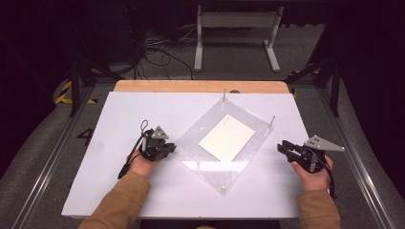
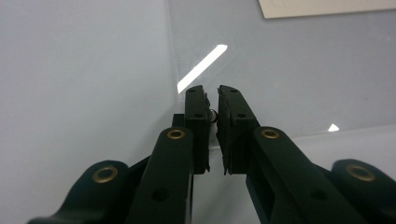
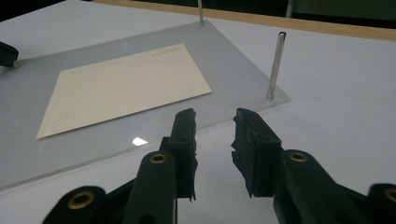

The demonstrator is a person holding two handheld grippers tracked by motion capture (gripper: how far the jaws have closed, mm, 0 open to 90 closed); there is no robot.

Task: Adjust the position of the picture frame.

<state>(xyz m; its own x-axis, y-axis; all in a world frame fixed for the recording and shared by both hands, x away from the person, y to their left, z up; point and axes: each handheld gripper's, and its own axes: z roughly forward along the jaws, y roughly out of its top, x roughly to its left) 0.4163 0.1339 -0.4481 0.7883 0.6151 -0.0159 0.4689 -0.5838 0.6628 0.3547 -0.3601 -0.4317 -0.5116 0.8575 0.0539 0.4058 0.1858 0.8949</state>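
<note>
A clear acrylic plate [image 1: 210, 162] lies cornerwise on the white table, with a cream card [image 1: 227, 138] flat on it. Thin metal posts stand at its far corner [image 1: 224, 98] and right corner [image 1: 272, 122]. A short pin [image 1: 222, 189] sits at the near corner. My left gripper [image 1: 171, 148] is at the plate's left corner. In the left gripper view its jaws [image 2: 211, 91] are shut on a small metal pin [image 2: 214, 115] at the plate's edge. My right gripper [image 1: 282, 147] stands open just off the right corner, with nothing between its fingers; the right post [image 3: 275, 65] rises beyond the gripper [image 3: 215, 114].
The white table top [image 1: 119, 191] has a wooden strip [image 1: 200, 86] along its far edge. Beyond the table, a white stand [image 1: 236, 33] and loose cables [image 1: 153, 47] are on the floor. Metal rails run along both sides of the table.
</note>
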